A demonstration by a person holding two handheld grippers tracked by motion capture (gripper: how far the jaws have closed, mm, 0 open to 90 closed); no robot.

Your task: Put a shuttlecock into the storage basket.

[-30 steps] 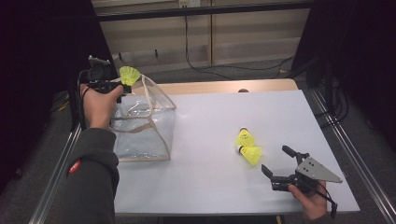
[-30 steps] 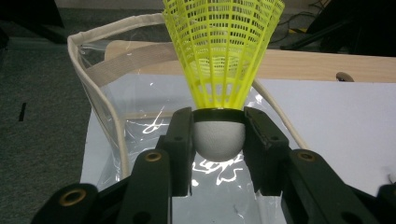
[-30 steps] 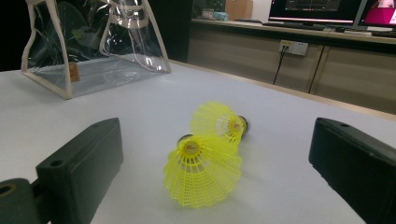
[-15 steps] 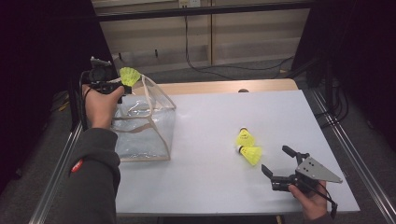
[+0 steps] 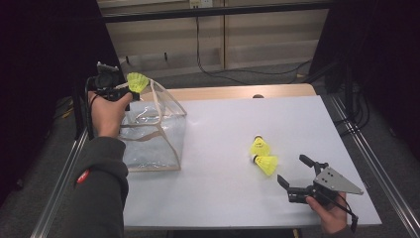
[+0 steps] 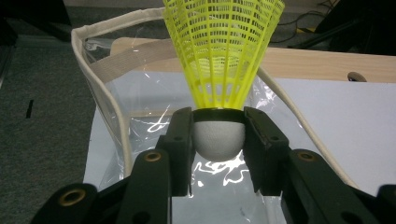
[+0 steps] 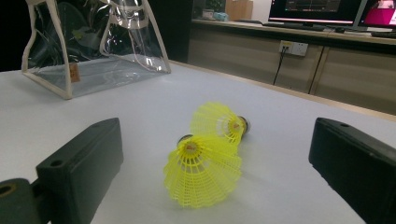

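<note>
Right hand-held gripper [image 5: 296, 173] sits at the near right corner of the white surface [image 5: 237, 124], gripped by the person's right hand [image 5: 329, 213]. We note its jaws spread wide with nothing between them; in the right gripper view they frame two yellow shuttlecocks lying on the surface just ahead. Nearer shuttlecock [image 7: 203, 170] lies on its side with its skirt toward the camera; we see the farther shuttlecock [image 7: 219, 121] touching or just behind it, cork pointing away. From above, the pair lies close together, right of the surface's middle.

Farther off, at the left side, we log a clear plastic bag [image 5: 153, 134] with cream trim standing open on the surface. Left hand-held gripper [image 5: 124, 90] is held by the left hand [image 5: 106, 111] above the bag's far left rim. We record its jaws pinching the white cork of a third yellow shuttlecock [image 6: 224, 51], pads pressed on both sides of the cork, skirt pointing away from the jaws. Held shuttlecock sits over the bag's open mouth, above the rim, clear of the surface.
</note>
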